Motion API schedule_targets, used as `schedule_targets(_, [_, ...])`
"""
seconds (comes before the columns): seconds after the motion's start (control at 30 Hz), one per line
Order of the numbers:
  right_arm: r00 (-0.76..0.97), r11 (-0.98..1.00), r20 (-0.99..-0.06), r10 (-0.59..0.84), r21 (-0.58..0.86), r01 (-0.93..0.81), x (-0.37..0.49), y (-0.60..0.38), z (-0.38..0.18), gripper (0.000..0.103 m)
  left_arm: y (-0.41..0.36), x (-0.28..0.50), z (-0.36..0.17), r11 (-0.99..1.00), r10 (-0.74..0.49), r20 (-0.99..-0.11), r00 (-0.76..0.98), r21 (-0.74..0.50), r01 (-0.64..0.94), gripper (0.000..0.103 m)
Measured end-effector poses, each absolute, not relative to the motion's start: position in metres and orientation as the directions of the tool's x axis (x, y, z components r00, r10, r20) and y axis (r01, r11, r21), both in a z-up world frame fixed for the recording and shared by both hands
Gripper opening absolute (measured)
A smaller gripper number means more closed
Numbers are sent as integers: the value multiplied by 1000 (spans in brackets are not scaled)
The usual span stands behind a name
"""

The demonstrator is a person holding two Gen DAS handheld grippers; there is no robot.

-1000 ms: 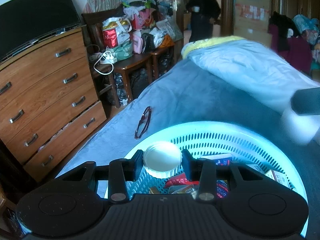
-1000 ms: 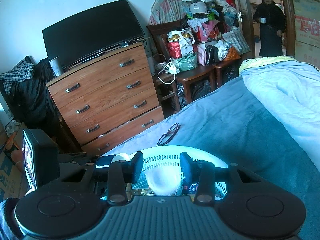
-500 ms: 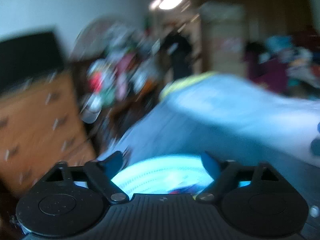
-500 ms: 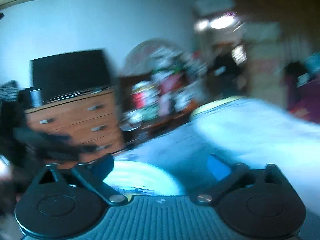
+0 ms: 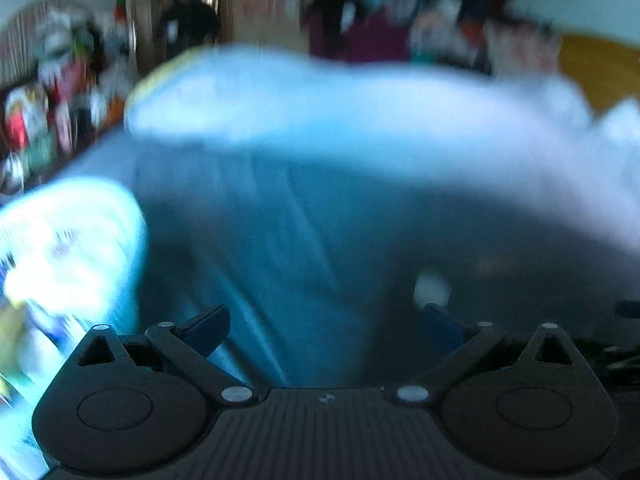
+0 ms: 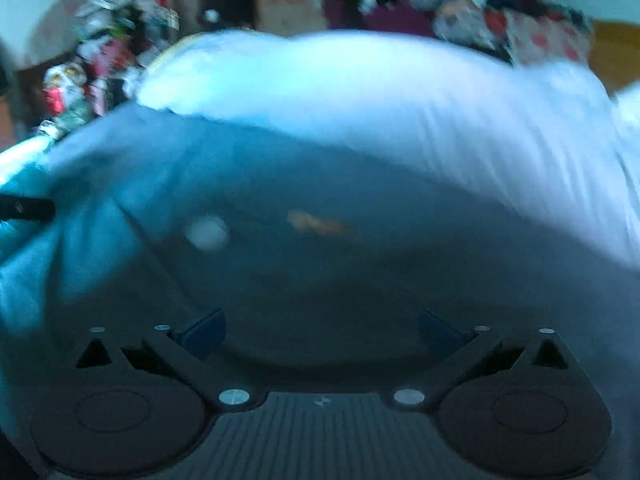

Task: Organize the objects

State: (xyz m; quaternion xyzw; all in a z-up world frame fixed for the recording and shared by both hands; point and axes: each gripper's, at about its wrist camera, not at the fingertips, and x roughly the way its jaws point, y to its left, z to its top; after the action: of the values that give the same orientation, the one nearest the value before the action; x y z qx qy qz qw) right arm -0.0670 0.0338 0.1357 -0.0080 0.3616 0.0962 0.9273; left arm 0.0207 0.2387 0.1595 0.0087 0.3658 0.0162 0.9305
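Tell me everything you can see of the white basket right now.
The basket shows only in the left wrist view, at the far left edge, badly motion-blurred. It looks like pale white plastic with a curved rim, sitting on the blue-grey bed cover. Blurred colourful items lie inside; what they are cannot be told. Neither gripper touches it.

Blurred white perforated basket (image 5: 80, 232) holding packets, small white round object (image 6: 206, 232) on blue bedding

Bare bedsheet (image 5: 304, 240) beside basket (image 5: 72, 240)
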Motion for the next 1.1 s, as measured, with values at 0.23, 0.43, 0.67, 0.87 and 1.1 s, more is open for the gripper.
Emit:
schedule_targets(0.23, [731, 990, -668, 140, 76, -121, -52, 15, 94, 103, 231, 65, 80, 986, 136, -822, 553, 57, -158, 103])
schedule_targets(0.43, [742, 988, -653, 149, 65, -142, -37, 14, 77, 103, 230, 64, 74, 974, 156, -827, 539, 38, -223, 103])
schedule_targets(0.67, [746, 988, -649, 150, 71, -137, -27, 19, 75, 103, 238, 69, 72, 968, 153, -850, 505, 25, -251, 103])
schedule_targets(0.87, [748, 988, -647, 150, 72, -136, -27, 16, 76, 103, 246, 64, 69, 962, 148, -842, 520, 1, -271, 103])
schedule_targets(1.1, [751, 988, -643, 152, 76, -135, -28, 16, 75, 103, 250, 64, 66, 962, 164, -839, 518, 21, -271, 103])
